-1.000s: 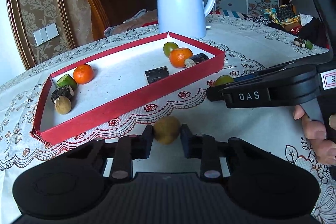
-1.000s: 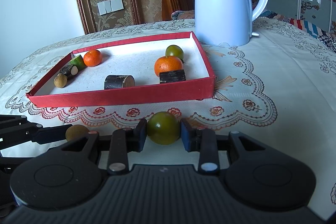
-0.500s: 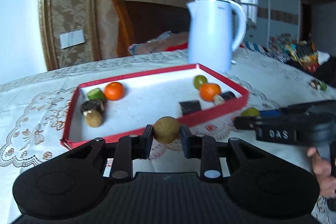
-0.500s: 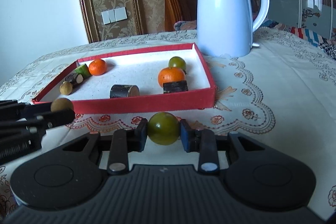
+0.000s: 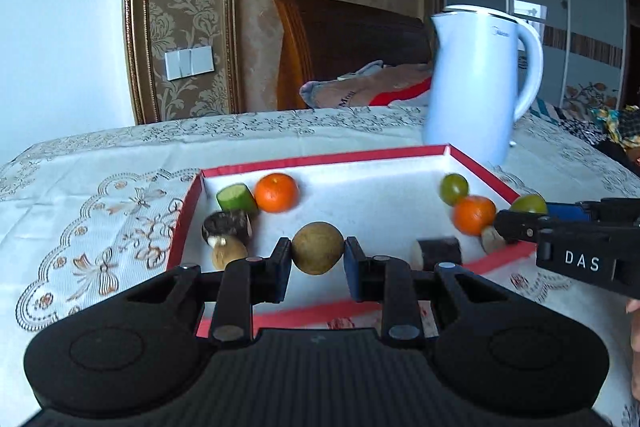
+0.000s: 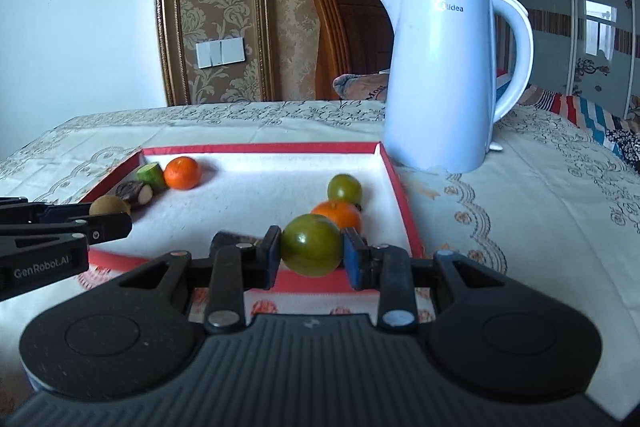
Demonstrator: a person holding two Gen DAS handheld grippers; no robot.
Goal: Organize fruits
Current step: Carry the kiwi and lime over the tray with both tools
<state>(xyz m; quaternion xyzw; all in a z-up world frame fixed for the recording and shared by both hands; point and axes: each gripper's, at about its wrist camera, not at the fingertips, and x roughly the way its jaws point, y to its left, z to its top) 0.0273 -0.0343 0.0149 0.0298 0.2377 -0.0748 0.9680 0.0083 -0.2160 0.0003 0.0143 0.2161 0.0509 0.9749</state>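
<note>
My left gripper (image 5: 317,254) is shut on a round brown fruit (image 5: 317,253) and holds it above the front edge of the red tray (image 5: 320,160). In the right wrist view my right gripper (image 6: 311,245) is shut on a green fruit (image 6: 311,245) over the tray's (image 6: 260,148) front right part. Inside the tray lie an orange (image 5: 276,192), a cut green piece (image 5: 236,197), dark stubs (image 5: 226,225) and a small brown fruit (image 5: 229,253) at the left. A green fruit (image 5: 453,188), a second orange (image 5: 473,215) and a dark stub (image 5: 439,252) lie at the right.
A tall white kettle (image 6: 444,79) stands just behind the tray's far right corner. A patterned lace cloth (image 6: 540,219) covers the table. Behind it are a wooden chair (image 5: 344,39) with a cushion and a papered wall. A person's hand (image 5: 634,343) shows at the right edge.
Both grippers have lifted their fruits off the cloth and carried them forward over the tray's front edge. The left view has rolled level and swung toward the tray's left end.
</note>
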